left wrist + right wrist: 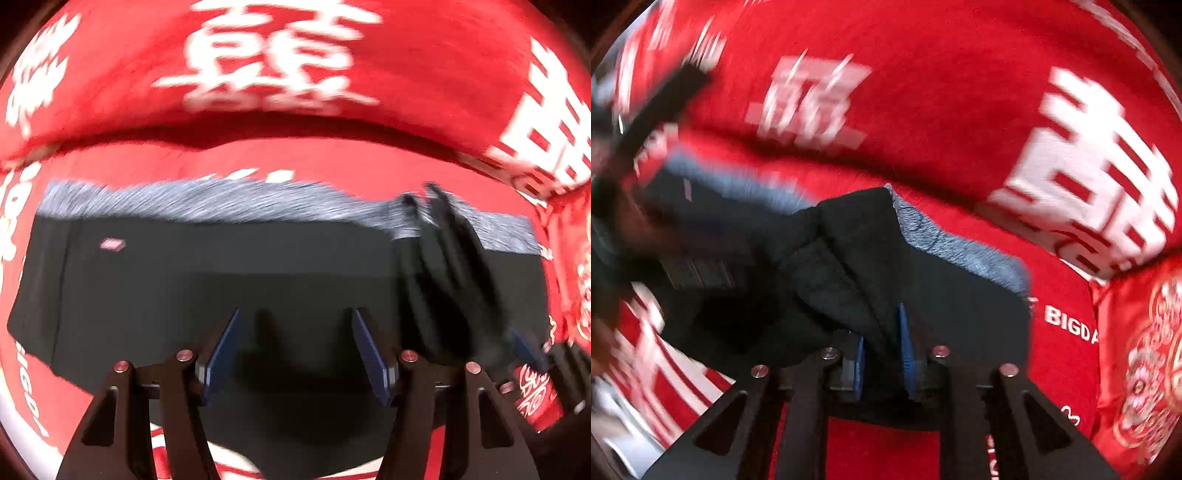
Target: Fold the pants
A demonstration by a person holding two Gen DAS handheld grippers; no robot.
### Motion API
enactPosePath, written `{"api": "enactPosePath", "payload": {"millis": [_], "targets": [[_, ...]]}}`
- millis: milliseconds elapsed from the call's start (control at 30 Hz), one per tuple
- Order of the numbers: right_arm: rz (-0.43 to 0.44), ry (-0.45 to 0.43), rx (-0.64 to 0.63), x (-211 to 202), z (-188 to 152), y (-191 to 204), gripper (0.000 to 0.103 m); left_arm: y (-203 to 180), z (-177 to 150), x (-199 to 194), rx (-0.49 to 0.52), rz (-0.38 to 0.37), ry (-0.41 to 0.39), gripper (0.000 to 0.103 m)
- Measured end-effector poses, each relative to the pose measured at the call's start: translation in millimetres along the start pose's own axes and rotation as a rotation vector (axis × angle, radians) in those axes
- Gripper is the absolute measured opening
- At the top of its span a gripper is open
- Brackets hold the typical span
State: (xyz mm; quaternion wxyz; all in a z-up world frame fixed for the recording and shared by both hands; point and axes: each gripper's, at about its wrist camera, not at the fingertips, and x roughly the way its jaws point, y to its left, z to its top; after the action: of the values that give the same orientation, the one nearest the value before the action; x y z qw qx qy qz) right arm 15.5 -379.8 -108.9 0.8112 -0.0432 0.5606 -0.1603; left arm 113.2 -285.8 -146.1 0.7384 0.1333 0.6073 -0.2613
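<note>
Black pants [221, 280] with a grey waistband [258, 201] lie flat on a red printed bedspread [332, 162]. My left gripper [295, 332] is open and empty, hovering just above the black fabric. My right gripper [882, 343] is shut on a bunched fold of the pants [849, 258] and lifts it off the bed; the grey waistband [960, 251] runs behind it. In the left wrist view the lifted fabric [450, 280] and the right gripper show blurred at the right.
A red pillow or quilt with large white characters [273, 62] lies behind the pants. A red embroidered cushion [1145, 350] sits at the right. The left gripper shows blurred at the upper left of the right wrist view [653, 114].
</note>
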Motion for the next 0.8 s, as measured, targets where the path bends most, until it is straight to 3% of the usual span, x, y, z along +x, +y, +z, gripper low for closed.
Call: {"api": "enactPosePath", "payload": {"millis": [67, 100, 167, 233, 300, 400, 467, 567, 633, 800], "targets": [[-0.131, 0.026, -0.135, 7.3, -8.0, 31.6, 0.031, 17.7, -4.6, -0.8, -0.007, -0.002, 0.016, 0.063], [-0.157, 0.02, -0.177, 3.7, -12.6, 41.4, 0.038, 22.1, -7.5, -2.0, -0.002, -0.006, 0.021, 0.063], [-0.103, -0.006, -0.177, -13.3, -23.4, 46.4, 0.045, 19.1, -11.3, -2.1, 0.017, -0.026, 0.033, 0.063], [0.014, 0.007, -0.109, -28.4, -31.3, 38.8, 0.045, 10.9, -8.5, -4.1, 0.034, -0.071, 0.044, 0.063], [0.158, 0.027, 0.051, -39.8, -34.0, 14.3, 0.045, -2.9, -2.8, -7.5, 0.052, -0.137, 0.044, 0.063], [0.392, 0.044, 0.47, -38.6, -40.8, -52.7, 0.045, -28.0, 4.4, -19.2, 0.117, -0.238, 0.05, 0.063], [0.486, 0.048, 0.685, -27.2, -50.1, -86.2, 0.045, -47.1, 10.9, -15.4, 0.158, -0.303, 0.087, 0.063], [0.669, 0.07, 0.954, -1.6, -69.5, -119.8, 0.045, -62.0, 11.9, -8.5, 0.172, -0.326, 0.153, 0.063], [0.768, 0.083, 1.097, 12.6, -84.7, -128.9, 0.045, -64.2, 14.8, -6.5, 0.158, -0.362, 0.163, 0.063], [0.848, 0.057, 1.254, 28.9, -103.9, -138.3, 0.045, -83.0, 30.2, 12.2, 0.168, -0.428, 0.205, 0.063]]}}
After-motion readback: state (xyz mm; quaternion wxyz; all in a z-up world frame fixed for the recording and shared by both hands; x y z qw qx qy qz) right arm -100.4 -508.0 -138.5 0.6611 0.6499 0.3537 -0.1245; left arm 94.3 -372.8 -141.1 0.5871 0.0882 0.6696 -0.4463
